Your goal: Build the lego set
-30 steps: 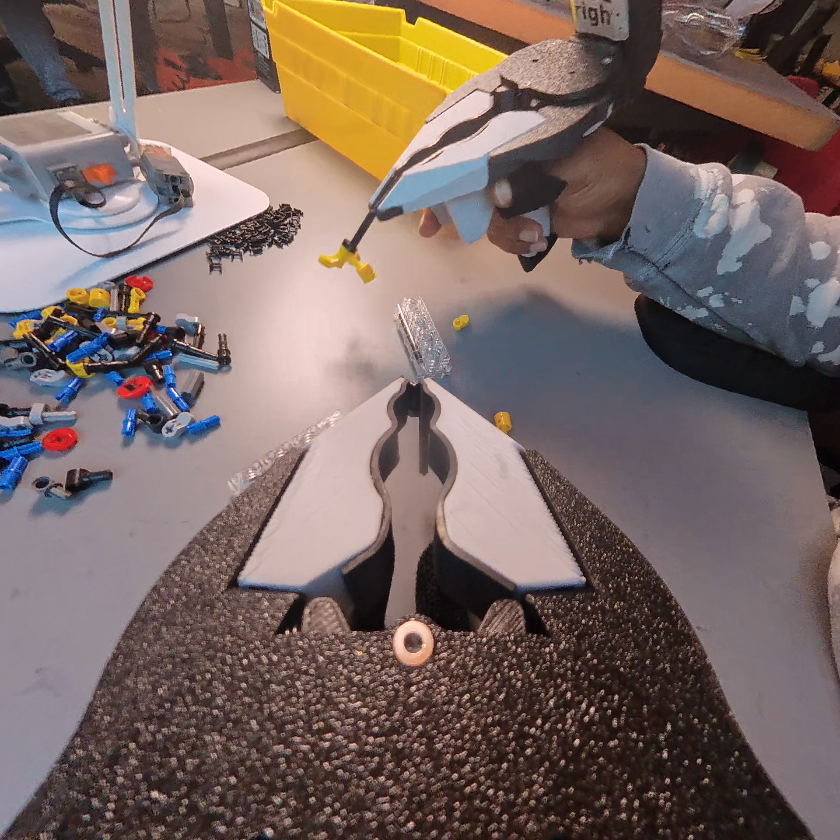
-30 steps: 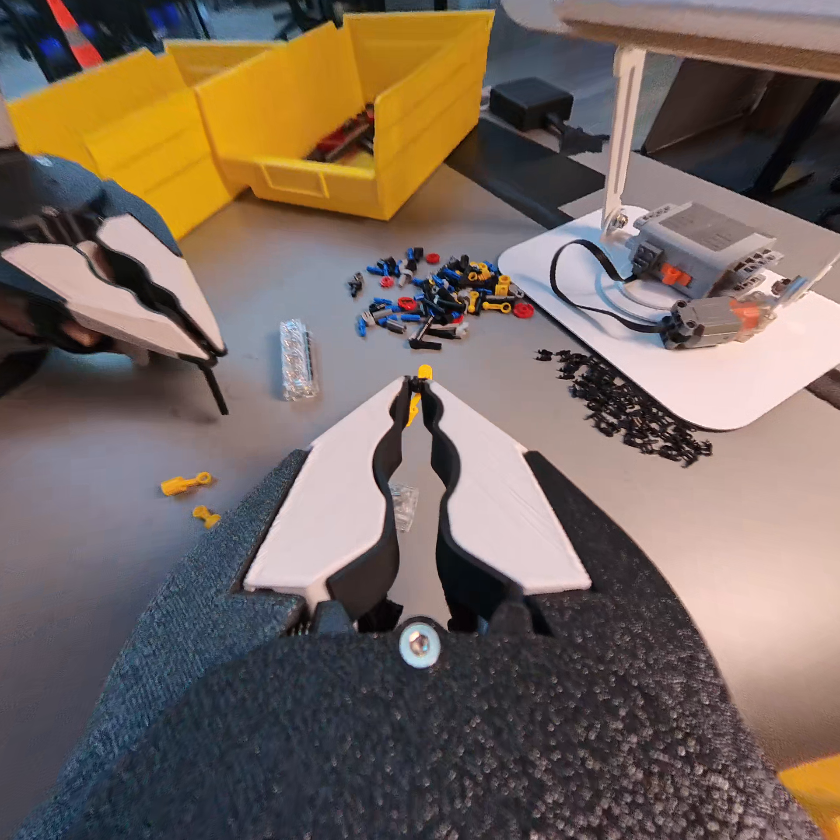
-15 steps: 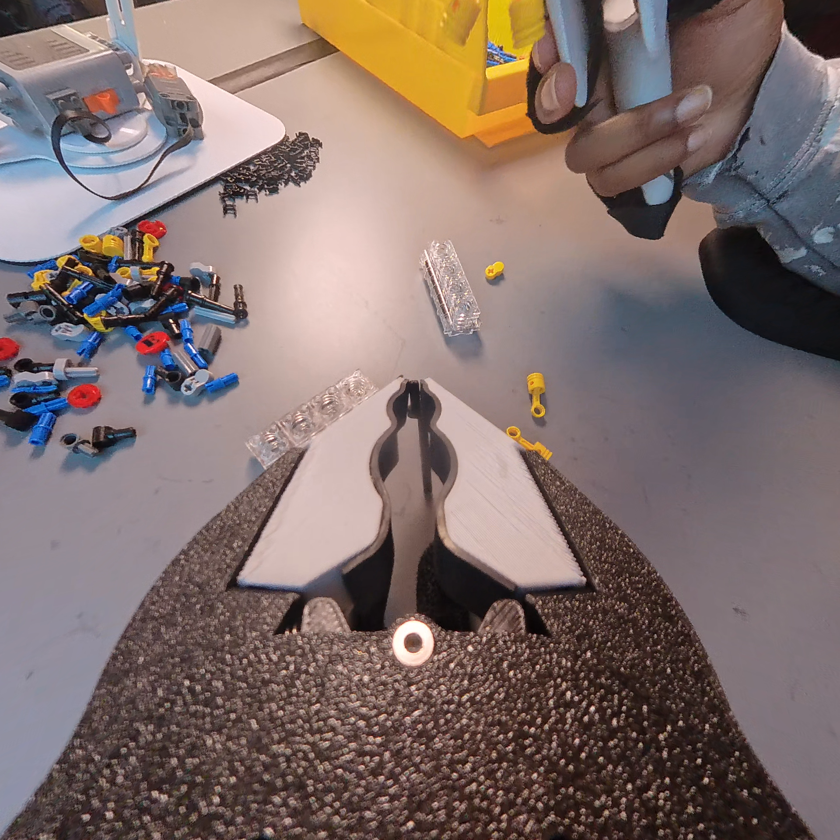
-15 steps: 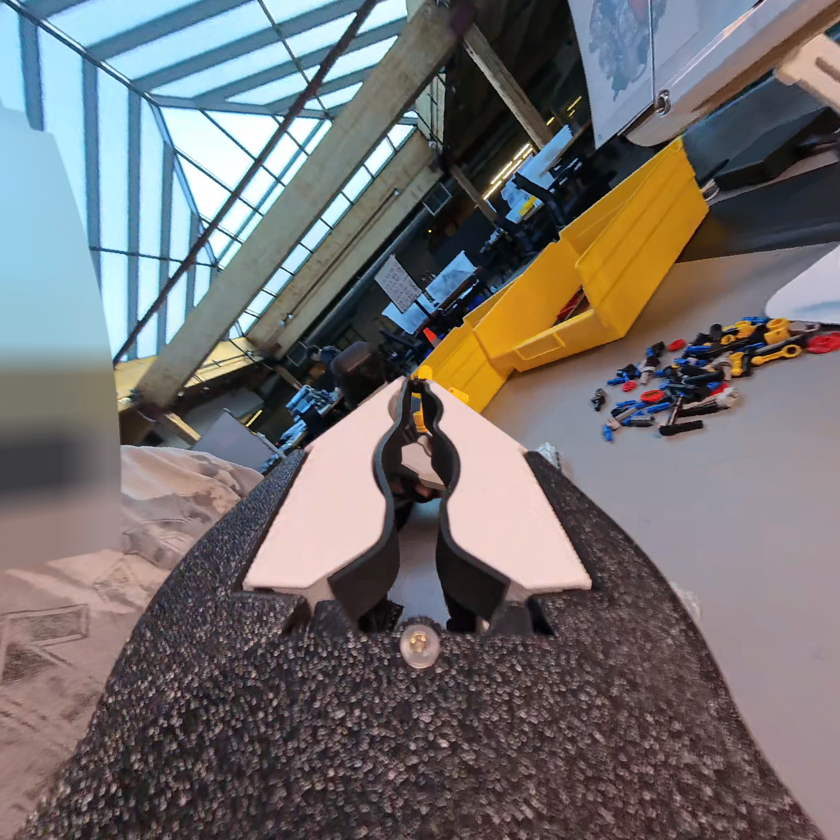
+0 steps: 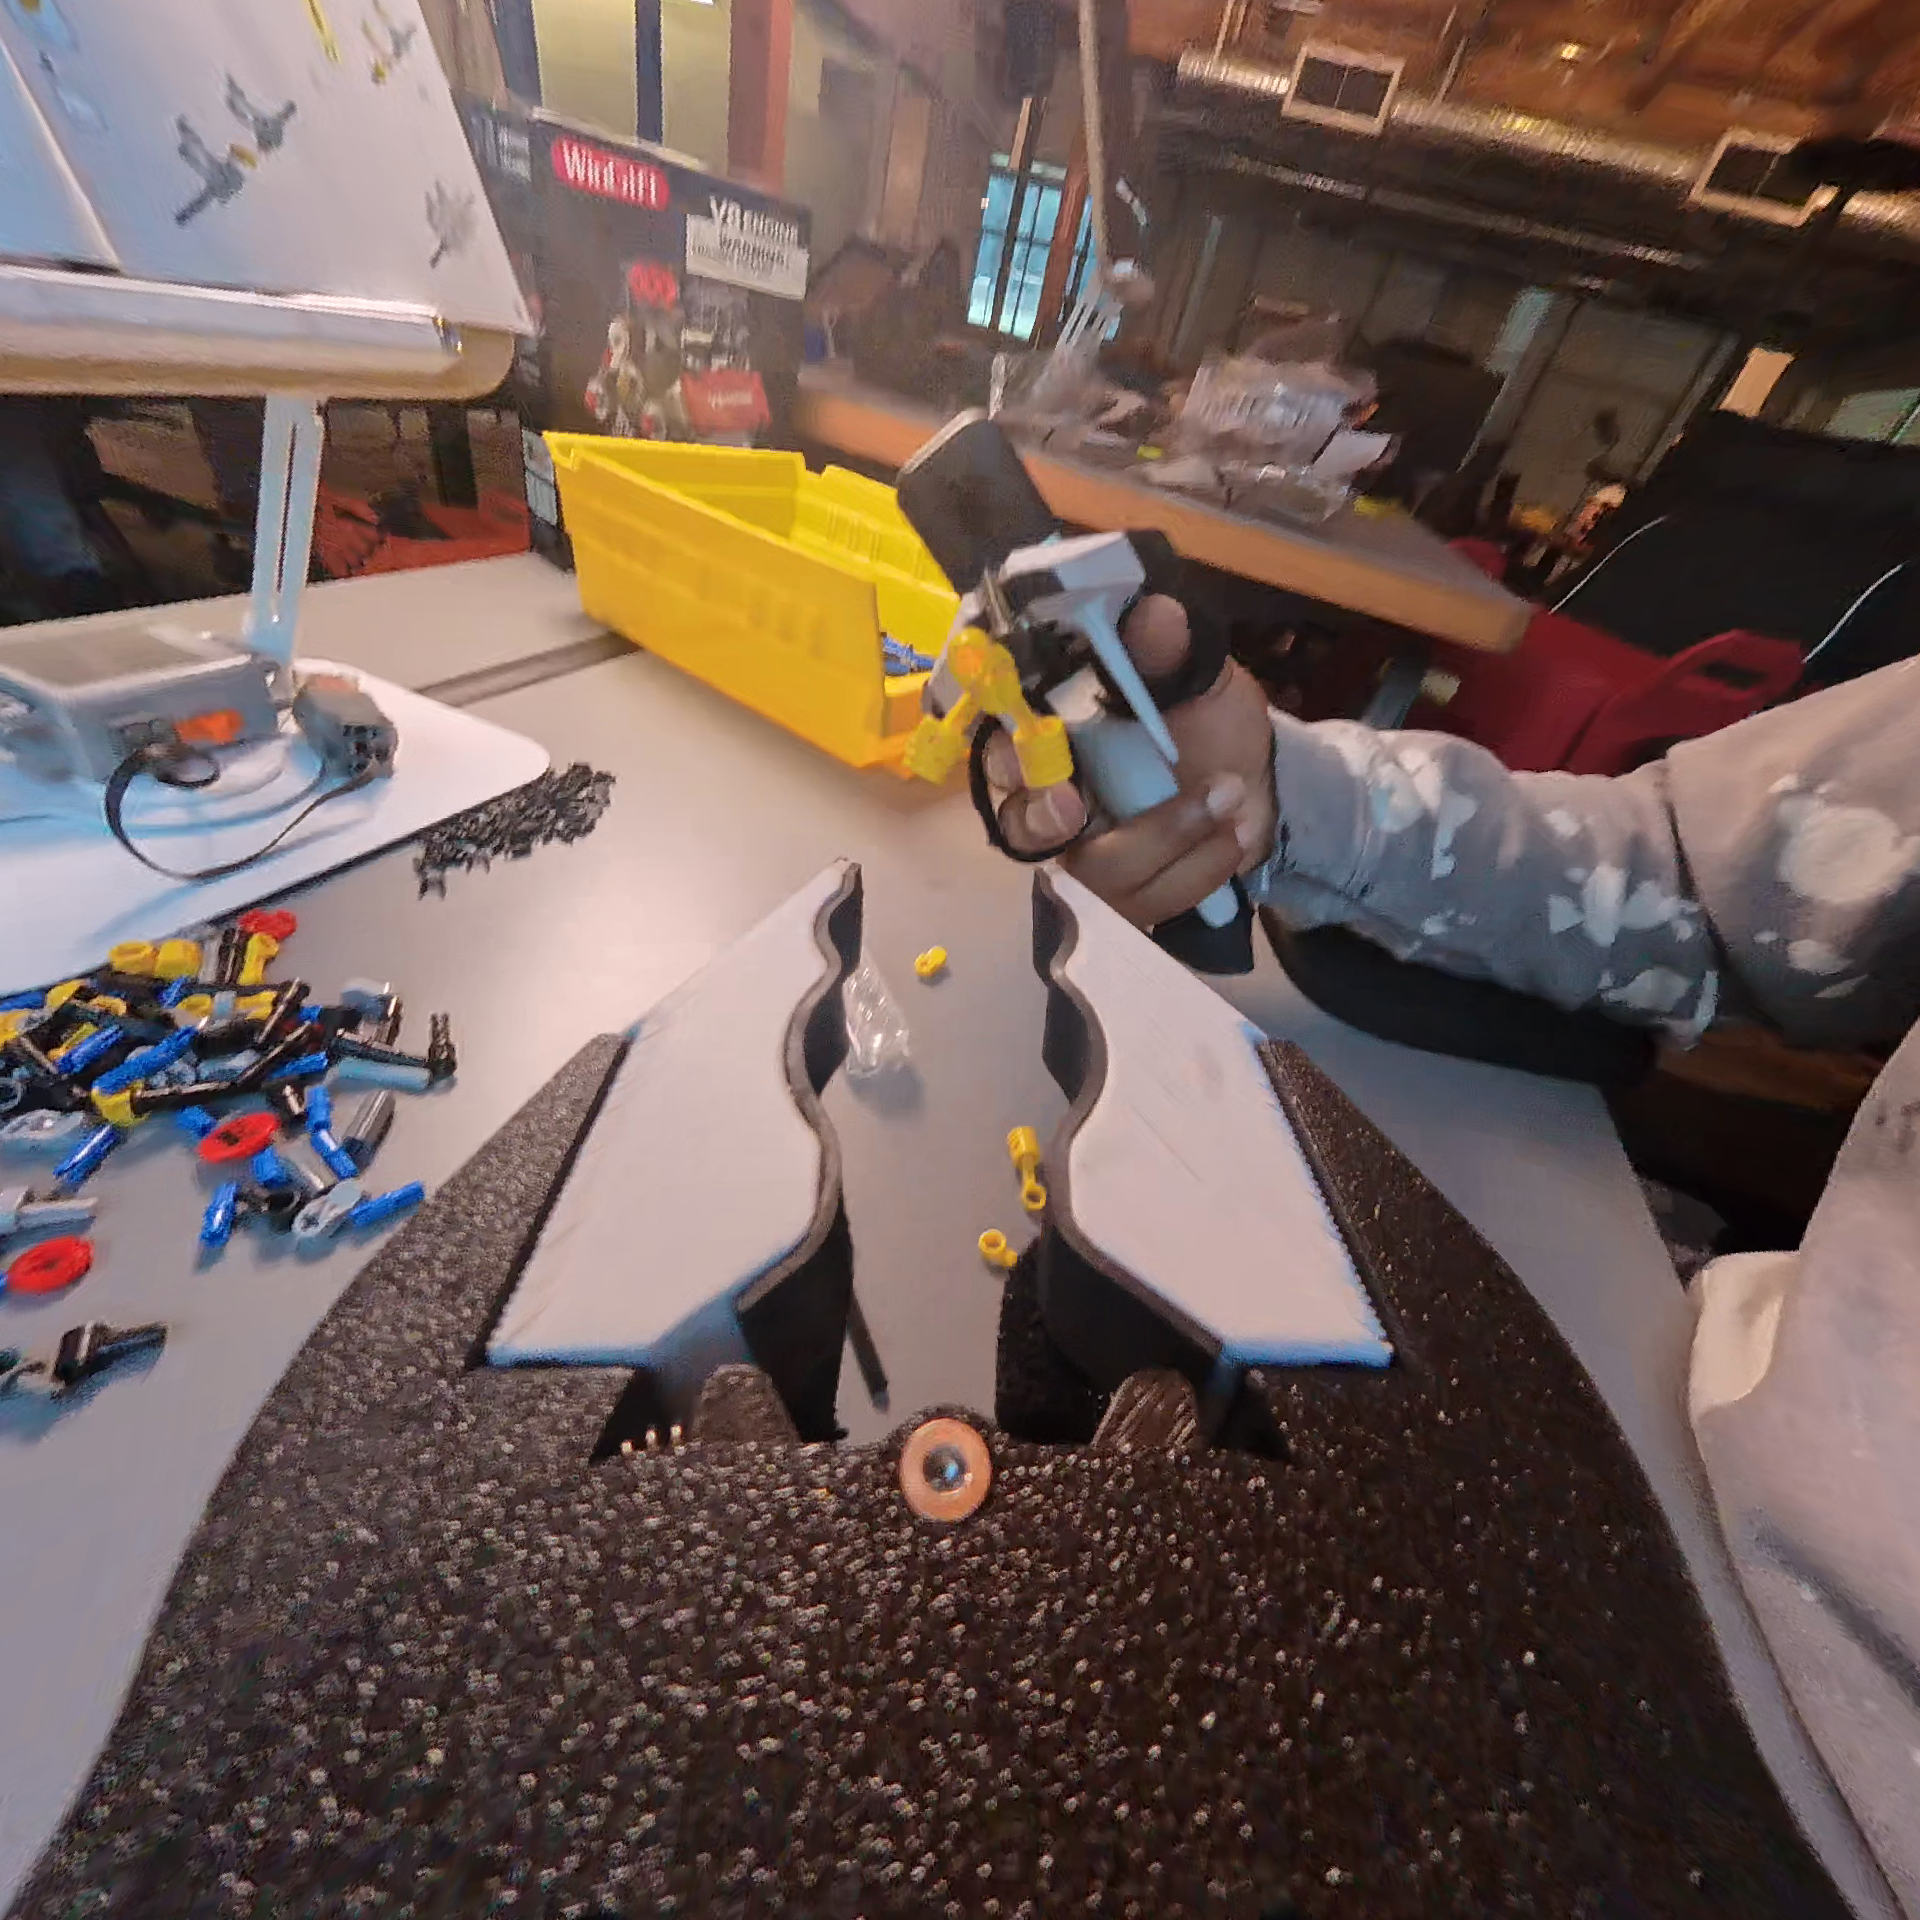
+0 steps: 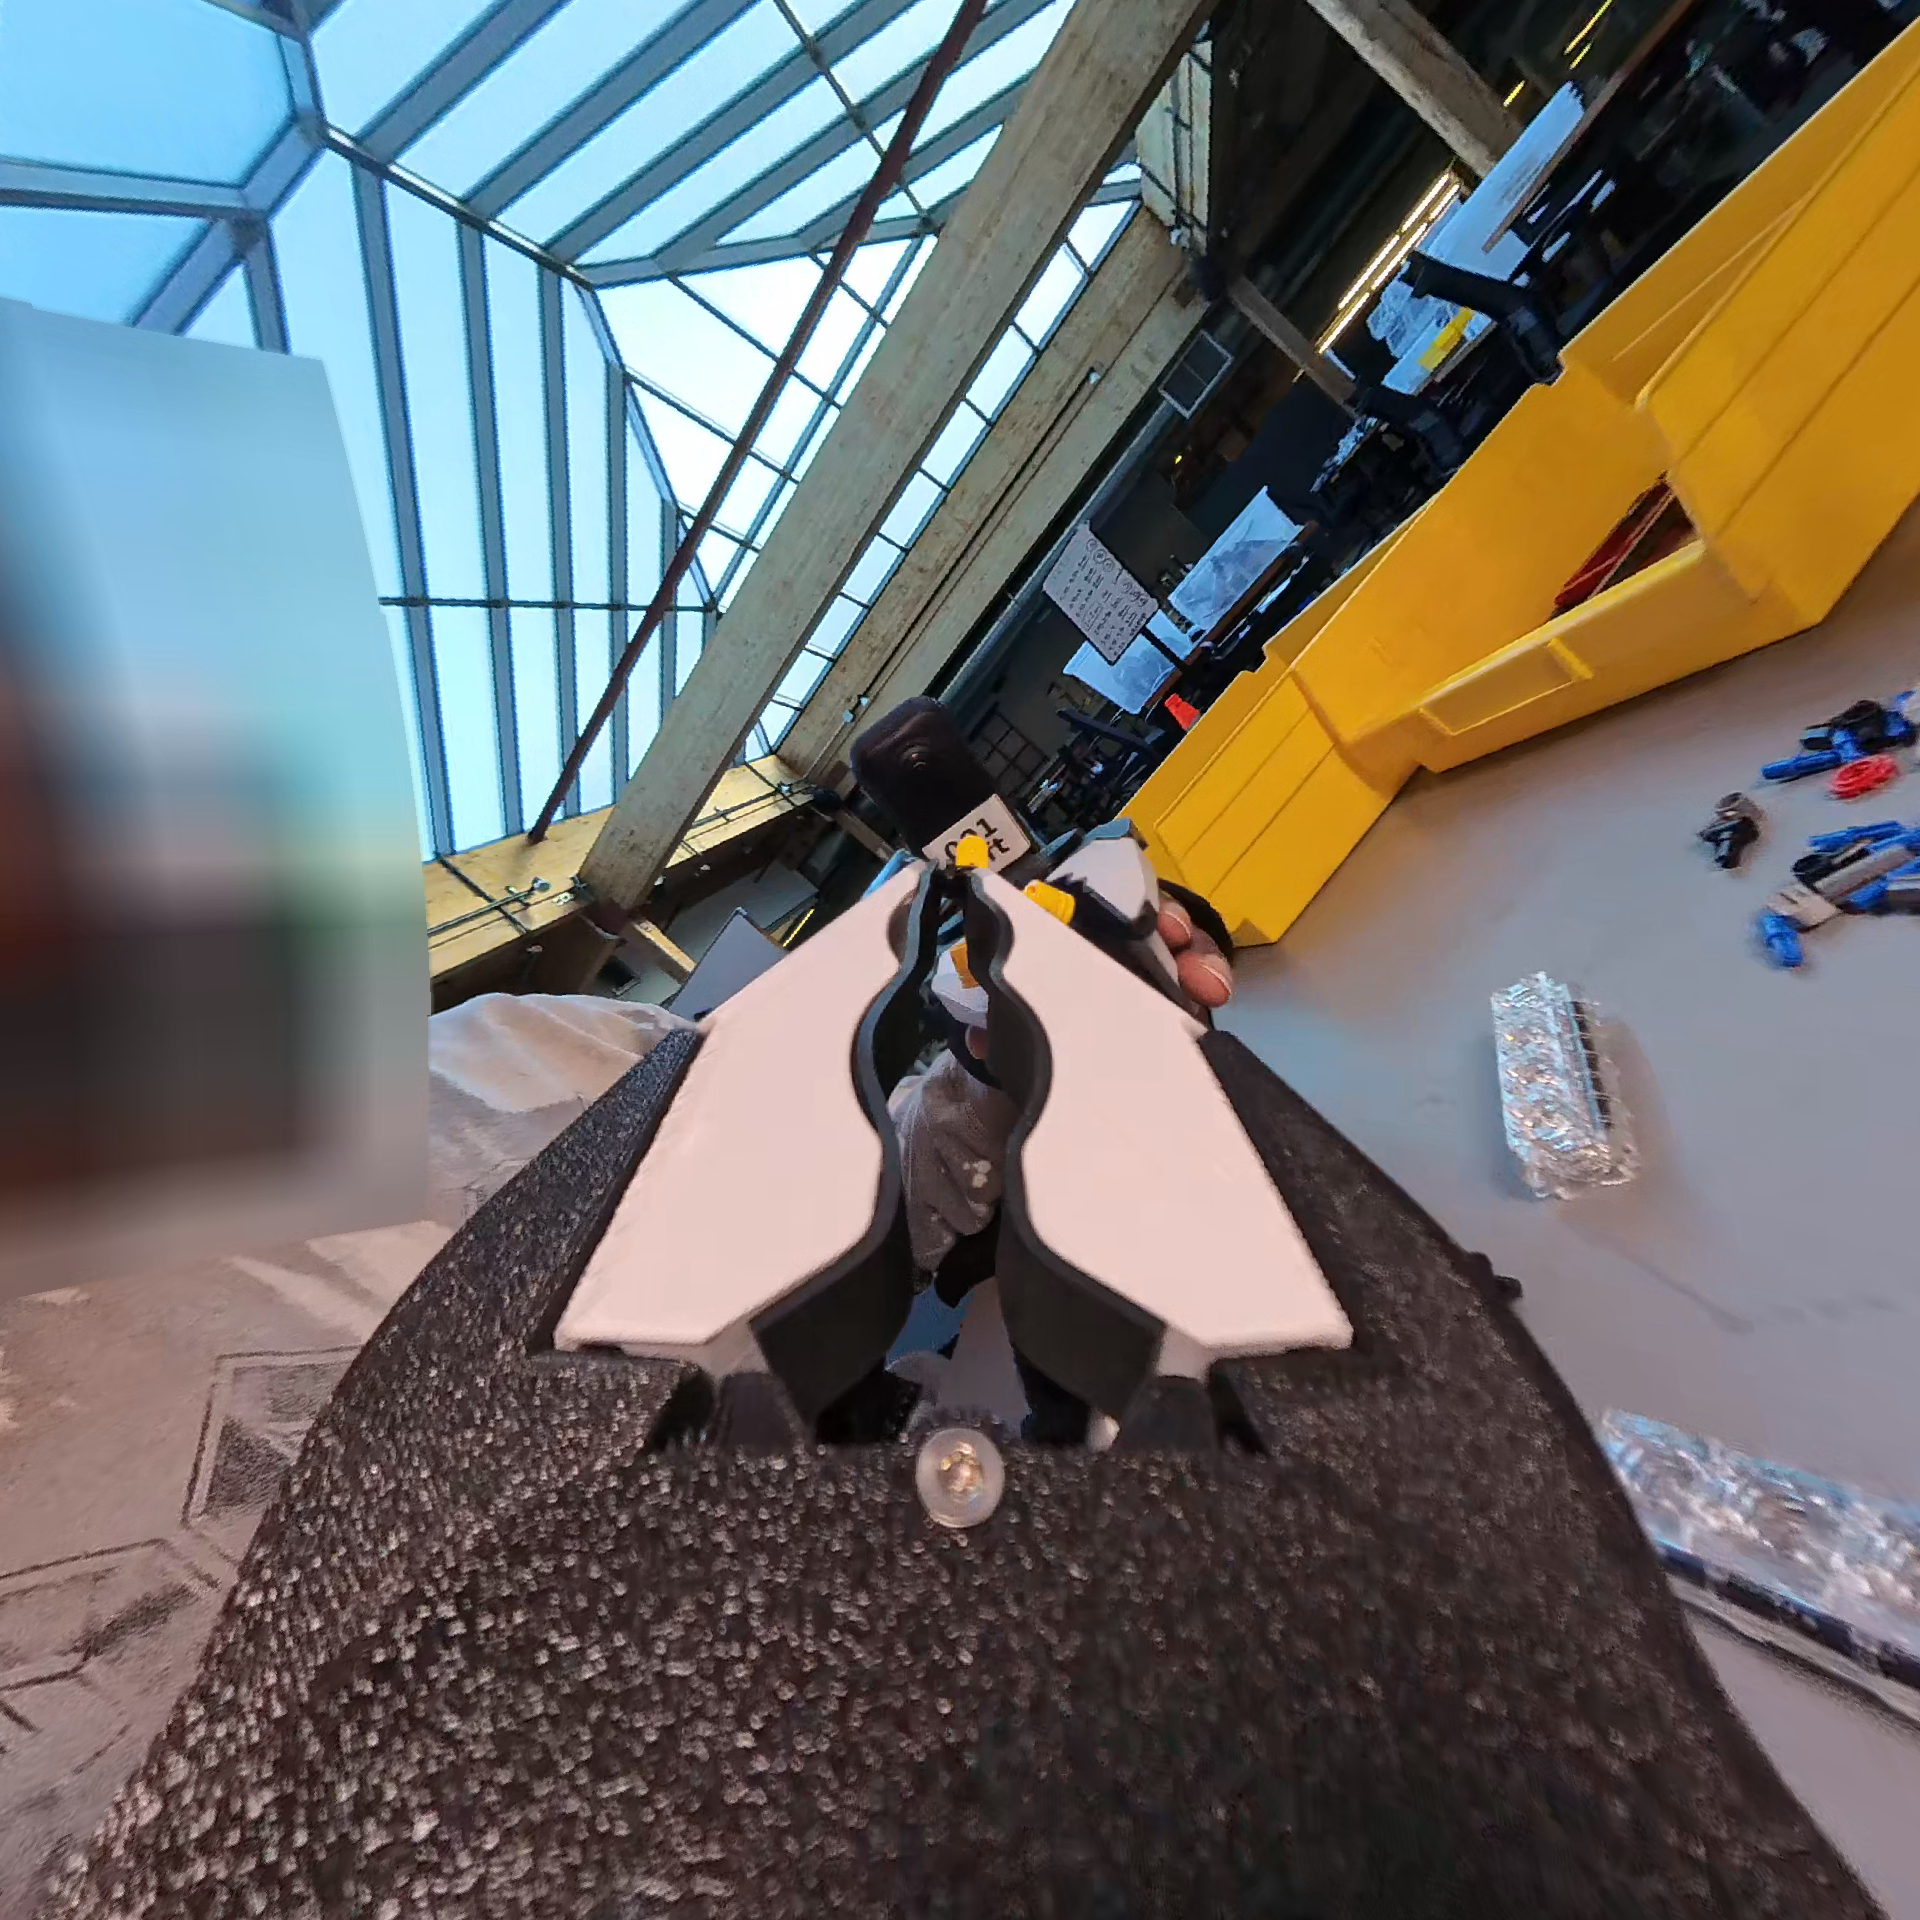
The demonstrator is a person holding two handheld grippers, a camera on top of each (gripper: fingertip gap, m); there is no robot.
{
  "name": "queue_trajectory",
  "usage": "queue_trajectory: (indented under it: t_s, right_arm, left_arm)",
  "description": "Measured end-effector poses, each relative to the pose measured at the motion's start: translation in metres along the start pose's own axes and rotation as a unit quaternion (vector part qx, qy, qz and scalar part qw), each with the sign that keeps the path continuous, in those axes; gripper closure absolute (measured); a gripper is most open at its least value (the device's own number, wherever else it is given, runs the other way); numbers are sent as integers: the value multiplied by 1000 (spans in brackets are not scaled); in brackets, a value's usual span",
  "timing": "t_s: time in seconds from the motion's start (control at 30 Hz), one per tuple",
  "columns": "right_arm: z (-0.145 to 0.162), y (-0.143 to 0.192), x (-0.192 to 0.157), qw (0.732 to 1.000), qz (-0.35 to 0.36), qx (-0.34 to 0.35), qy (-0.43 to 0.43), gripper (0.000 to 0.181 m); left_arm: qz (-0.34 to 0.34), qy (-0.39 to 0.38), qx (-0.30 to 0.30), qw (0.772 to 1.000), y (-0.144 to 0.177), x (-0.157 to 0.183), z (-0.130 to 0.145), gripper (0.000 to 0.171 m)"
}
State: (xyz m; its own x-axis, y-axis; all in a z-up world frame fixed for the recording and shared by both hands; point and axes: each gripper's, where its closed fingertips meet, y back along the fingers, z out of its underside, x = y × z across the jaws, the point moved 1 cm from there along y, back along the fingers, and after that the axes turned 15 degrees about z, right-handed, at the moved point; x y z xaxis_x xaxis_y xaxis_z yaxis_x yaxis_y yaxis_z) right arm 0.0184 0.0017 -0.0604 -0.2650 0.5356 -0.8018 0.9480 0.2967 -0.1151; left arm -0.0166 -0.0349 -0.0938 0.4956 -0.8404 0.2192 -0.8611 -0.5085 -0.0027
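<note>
Overhead, right hand-held gripper [image 6: 948,883] clamped a yellow connector piece [image 5: 985,707]; left hand-held gripper [image 5: 945,883] stood open, empty, above the desk [image 5: 727,831].

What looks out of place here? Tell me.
A black rod sits tilted and loose between the fingers of the open left gripper. Small yellow pieces lie strewn on the table, apart from the parts pile.
</note>
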Motion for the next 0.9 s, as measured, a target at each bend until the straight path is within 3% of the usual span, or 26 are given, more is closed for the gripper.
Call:
queue_trajectory:
  t_s: [0.2, 0.37, 0.67, 0.9]
  right_arm:
    - [10, -8, -5, 999, -29, -13, -9, 178]
    - [15, -3, -8, 998, -44, -24, 38, 178]
    - [23, 2, -7, 993, -32, -44, 101, 178]
    - [24, 6, -10, 993, -42, -46, 99, 178]
  left_arm:
    - [14, -36, 30, 999, -1, 15, -16, 140]
    - [19, -39, 46, 998, 3, 18, -24, 142]
    - [22, -54, 48, 997, 6, 21, -26, 161]
    - [11, -72, 44, 996, 9, 17, -26, 156]
